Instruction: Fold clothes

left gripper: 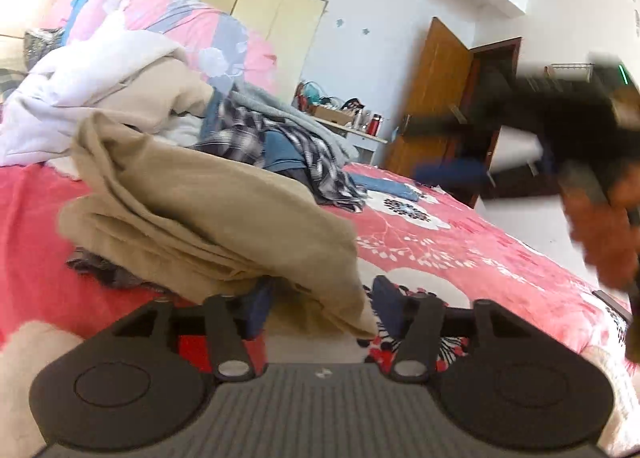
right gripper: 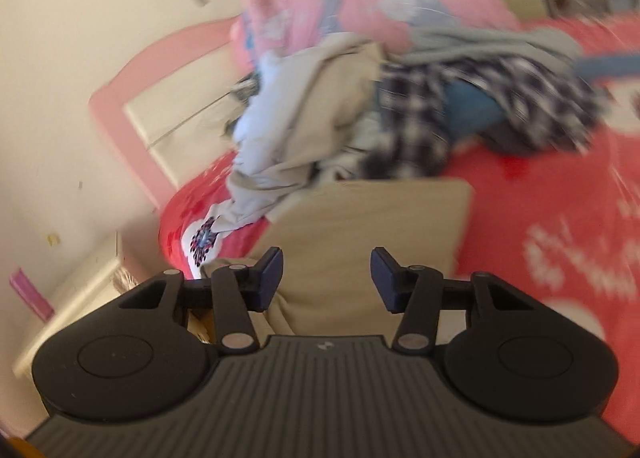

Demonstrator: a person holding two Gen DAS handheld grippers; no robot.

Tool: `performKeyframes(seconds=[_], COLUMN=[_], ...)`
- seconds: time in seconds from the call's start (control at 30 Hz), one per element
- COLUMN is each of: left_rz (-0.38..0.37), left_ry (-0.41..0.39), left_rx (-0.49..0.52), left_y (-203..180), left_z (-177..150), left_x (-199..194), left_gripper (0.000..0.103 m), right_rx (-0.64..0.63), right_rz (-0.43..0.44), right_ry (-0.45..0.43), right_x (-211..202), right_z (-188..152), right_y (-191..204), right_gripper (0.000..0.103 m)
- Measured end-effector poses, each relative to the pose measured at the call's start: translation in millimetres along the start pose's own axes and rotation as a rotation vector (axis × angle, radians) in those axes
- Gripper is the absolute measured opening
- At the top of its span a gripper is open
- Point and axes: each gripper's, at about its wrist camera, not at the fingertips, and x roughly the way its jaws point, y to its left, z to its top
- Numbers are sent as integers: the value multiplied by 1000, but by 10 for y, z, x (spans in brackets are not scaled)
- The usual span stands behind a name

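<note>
A folded beige garment [left gripper: 208, 210] lies bunched on the red flowered bedspread [left gripper: 440, 242]. In the left wrist view one of its corners hangs down between the jaws of my left gripper [left gripper: 322, 302]. These jaws stand apart and their pads do not press the cloth. In the right wrist view, which is blurred, the same beige garment [right gripper: 372, 250] lies as a flat rectangle just beyond my right gripper [right gripper: 328, 278], which is open with nothing between its fingers. The right gripper [left gripper: 432, 150] also shows as a dark blur at the right of the left wrist view, with a hand [left gripper: 600, 226] on it.
A heap of unfolded clothes [left gripper: 256, 138], plaid, grey, blue and white, lies behind the beige garment, with a pink quilt [left gripper: 192, 26] beyond. A pink headboard [right gripper: 132, 98] and a pale nightstand [right gripper: 80, 298] stand at the bed's end. A wooden door [left gripper: 432, 98] and a cluttered desk [left gripper: 352, 126] stand past the far side.
</note>
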Motion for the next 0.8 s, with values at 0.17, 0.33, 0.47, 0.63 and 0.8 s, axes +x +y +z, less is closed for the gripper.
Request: performKeyframes(seconds=[0.17, 0.33, 0.47, 0.63, 0.8], left_rz=[70, 162, 156, 33, -101], left_ry=[-15, -98, -100, 60, 312], left_rx=[-204, -366, -440, -492, -537], left_y=[459, 987, 1444, 1947, 2309], left_z=[210, 501, 825, 1056, 1076], left_x=[-248, -461, -342, 215, 873], left_gripper=[62, 67, 82, 86, 83], right_rx=[291, 537, 576, 643, 624], right_rz=[17, 100, 135, 141, 152], right_ry=[0, 26, 62, 177, 292], right_x=[-116, 48, 308, 745, 1100], right_z=[-415, -681, -567, -444, -377], right_y=[-475, -769, -845, -1013, -995], right_gripper=[49, 50, 54, 63, 63])
